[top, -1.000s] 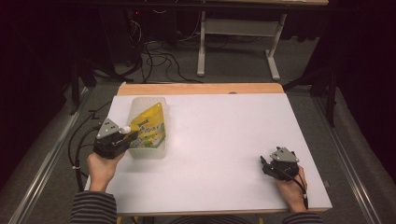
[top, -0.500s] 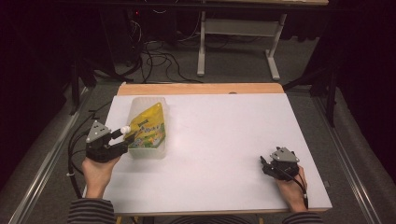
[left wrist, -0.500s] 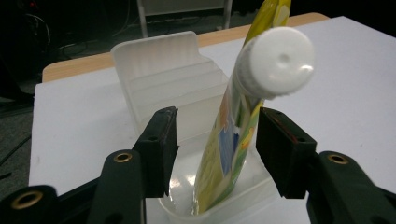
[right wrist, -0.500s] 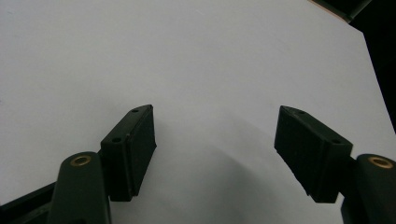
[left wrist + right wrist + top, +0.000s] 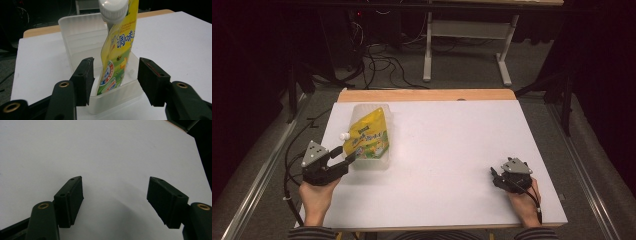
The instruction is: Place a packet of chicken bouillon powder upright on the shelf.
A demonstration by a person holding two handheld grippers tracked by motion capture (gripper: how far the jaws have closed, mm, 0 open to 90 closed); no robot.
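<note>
Near the left table edge: a translucent plastic tub [image 5: 371, 162] stands on the white table [image 5: 452, 150]; a yellow spouted pouch [image 5: 368, 135] leans inside it, white cap [image 5: 112, 8] uppermost.
Left gripper state: the left gripper [image 5: 115, 80] has just been opening; its jaws now stand well apart, straddling the tub's near end. The pads press on nothing, though the pouch's lower part sits between them in the left gripper view.
Right gripper state: the right gripper [image 5: 115, 200] rests near the table's right front corner, jaws wide apart over bare table, holding nothing.
Pouch handling, judged: light and soft; the film walls buckle and will likely slide under a hard pinch. The printed face looks glossy, so probably slippery.
Pouch grip point, judged: the rigid neck just below the cap, or the flat sealed edge, gives the firmest hold.
Tub handling, judged: light, thin-walled, fairly stiff, liable to skate across the table when nudged.
Tub grip point, judged: one rim wall between the jaws.
</note>
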